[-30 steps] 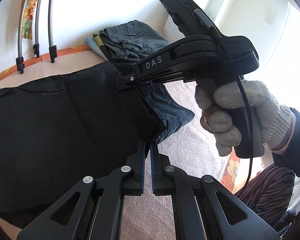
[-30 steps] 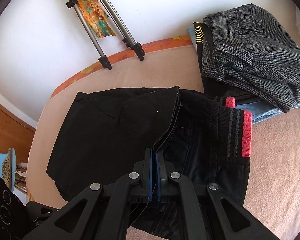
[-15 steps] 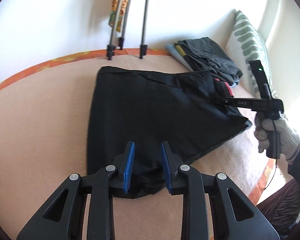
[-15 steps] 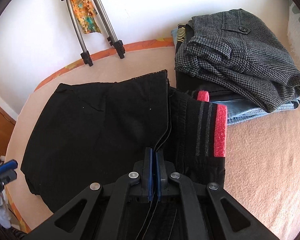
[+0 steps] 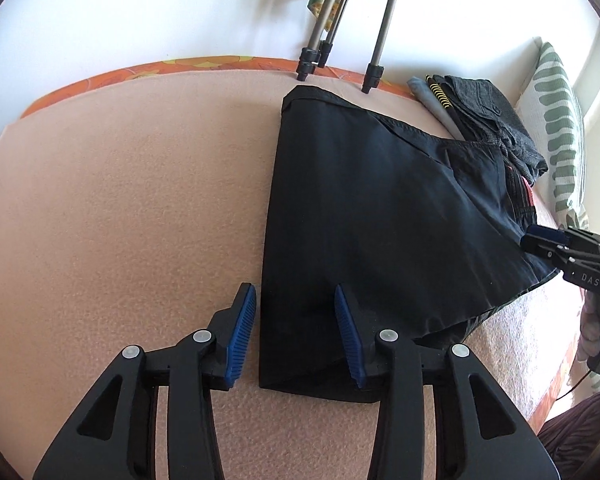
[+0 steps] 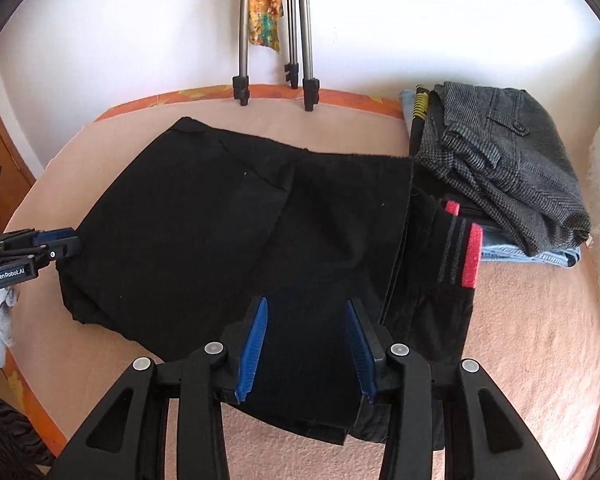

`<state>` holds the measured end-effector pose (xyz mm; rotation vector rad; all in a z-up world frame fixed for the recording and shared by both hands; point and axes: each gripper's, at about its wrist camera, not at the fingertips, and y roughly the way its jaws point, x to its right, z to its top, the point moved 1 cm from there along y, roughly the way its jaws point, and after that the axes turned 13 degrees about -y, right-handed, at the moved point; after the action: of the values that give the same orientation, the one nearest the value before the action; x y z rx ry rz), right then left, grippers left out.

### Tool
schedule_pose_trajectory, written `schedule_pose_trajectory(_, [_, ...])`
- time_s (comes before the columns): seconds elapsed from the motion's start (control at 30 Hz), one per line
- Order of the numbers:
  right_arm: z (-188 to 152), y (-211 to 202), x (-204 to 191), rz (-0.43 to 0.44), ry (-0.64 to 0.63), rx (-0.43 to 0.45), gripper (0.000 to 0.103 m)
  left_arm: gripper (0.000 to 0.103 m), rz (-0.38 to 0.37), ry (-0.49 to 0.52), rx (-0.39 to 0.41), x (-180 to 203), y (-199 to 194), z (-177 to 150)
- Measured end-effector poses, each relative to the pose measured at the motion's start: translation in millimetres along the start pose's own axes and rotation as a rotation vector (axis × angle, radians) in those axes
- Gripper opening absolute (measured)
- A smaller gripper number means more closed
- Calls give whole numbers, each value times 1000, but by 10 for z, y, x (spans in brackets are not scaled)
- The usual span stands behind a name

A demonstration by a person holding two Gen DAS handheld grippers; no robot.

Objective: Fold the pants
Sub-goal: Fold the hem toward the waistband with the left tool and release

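Observation:
The black pants [image 5: 364, 216] lie folded flat on the pink bed cover, also in the right wrist view [image 6: 236, 232]. A waistband with red and grey stripes [image 6: 462, 250] shows at their right side. My left gripper [image 5: 296, 332] is open and empty, just above the near left corner of the fold. My right gripper [image 6: 306, 346] is open and empty above the near edge of the pants. Each gripper shows at the edge of the other's view: the right one [image 5: 540, 240], the left one [image 6: 56, 240].
A stack of folded clothes, grey tweed on top [image 6: 504, 168], sits to the right of the pants, also in the left wrist view [image 5: 492, 116]. Tripod legs [image 6: 276, 52] stand at the wall. A green-patterned pillow [image 5: 556, 136] lies far right. Bare cover [image 5: 132, 208] spreads left.
Both grippers were shut on the pants' edge a second ago. The left one let go and pulled back to the left first; the right one has now opened too. The pants lie flat.

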<state>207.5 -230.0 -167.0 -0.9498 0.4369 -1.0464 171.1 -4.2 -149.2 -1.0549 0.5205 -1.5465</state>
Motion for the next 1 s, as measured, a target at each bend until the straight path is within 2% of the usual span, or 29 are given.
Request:
schedule_pose_trajectory(0.13, [-84, 132, -3, -7, 17, -29, 40, 55, 21, -23, 19, -62, -7, 15])
schedule_pose_trajectory(0.23, [-51, 108, -9, -5, 29, -37, 42, 56, 27, -30, 5, -105, 34, 10])
schedule_pose_trajectory(0.33, [77, 14, -65, 37, 33, 3, 42, 56, 22, -12, 8, -77, 40, 7])
schedule_pose_trajectory(0.53, [717, 20, -348, 141, -7, 76, 42, 56, -36, -66, 0, -124, 33, 23])
schedule_pose_trajectory(0.63, [1095, 143, -575, 171, -49, 81, 41, 55, -56, -82, 1, -148, 28, 22])
schedule_pose_trajectory(0.7, [1324, 278, -692, 227, -44, 60, 42, 55, -70, -86, -3, -157, 25, 21])
schedule_pose_trajectory(0.73, [1422, 358, -751, 257, -36, 44, 43, 50, -81, -93, -7, -168, 24, 21])
schedule_pose_trajectory(0.77, [1493, 434, -830, 275, -27, 25, 47, 43, -89, -99, -12, -179, 24, 22])
schedule_pose_trajectory(0.87, [1682, 656, -1006, 295, -1, -36, 61, 32, -118, -113, -26, -204, 27, 25])
schedule_pose_trajectory(1.0, [1882, 890, -1178, 298, 47, -101, 65, 29, -136, -123, -29, -204, 24, 16])
